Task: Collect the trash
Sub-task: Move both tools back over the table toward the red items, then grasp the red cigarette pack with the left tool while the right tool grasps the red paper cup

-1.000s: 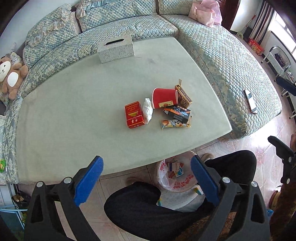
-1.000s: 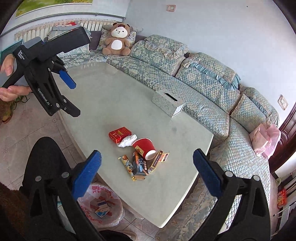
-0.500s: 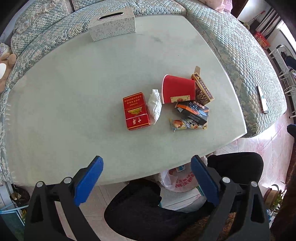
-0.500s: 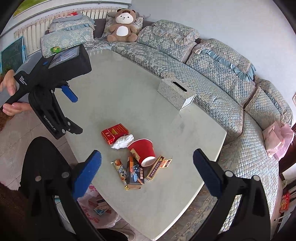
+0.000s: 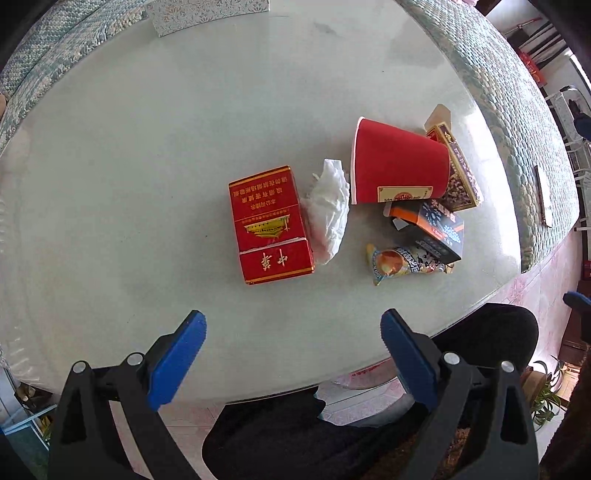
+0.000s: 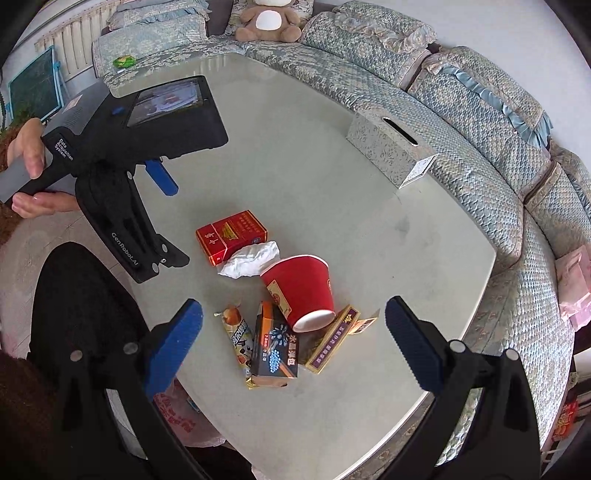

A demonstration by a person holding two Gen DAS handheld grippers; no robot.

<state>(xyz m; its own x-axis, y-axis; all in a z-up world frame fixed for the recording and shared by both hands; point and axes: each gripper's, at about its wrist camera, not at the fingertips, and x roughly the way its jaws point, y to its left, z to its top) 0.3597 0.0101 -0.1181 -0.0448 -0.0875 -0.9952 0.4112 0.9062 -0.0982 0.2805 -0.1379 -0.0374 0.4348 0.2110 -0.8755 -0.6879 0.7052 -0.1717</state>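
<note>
Trash lies grouped on the pale table [image 5: 147,147]: a red cigarette pack [image 5: 267,225] [image 6: 231,236], a crumpled white tissue [image 5: 327,210] [image 6: 251,264], a tipped red paper cup [image 5: 397,166] [image 6: 299,291], a dark box with orange end [image 5: 430,225] [image 6: 275,347], a snack wrapper [image 5: 404,262] [image 6: 238,336] and a purple-gold box [image 5: 456,170] [image 6: 332,343]. My left gripper [image 5: 291,347] hangs open just short of the red pack. Over the dark box and cup my right gripper [image 6: 293,343] stands open. Neither holds anything.
A patterned tissue box [image 6: 391,147] stands at the table's far side. A quilted sofa [image 6: 461,110] wraps around the table, with a teddy bear [image 6: 269,18] on it. A plastic trash bag [image 6: 181,417] sits on the floor below the near edge, by the person's dark-trousered legs [image 5: 332,424].
Both grippers have moved forward and down toward the trash pile, which now looks much larger. The jaws stay open. No trash item has moved.
</note>
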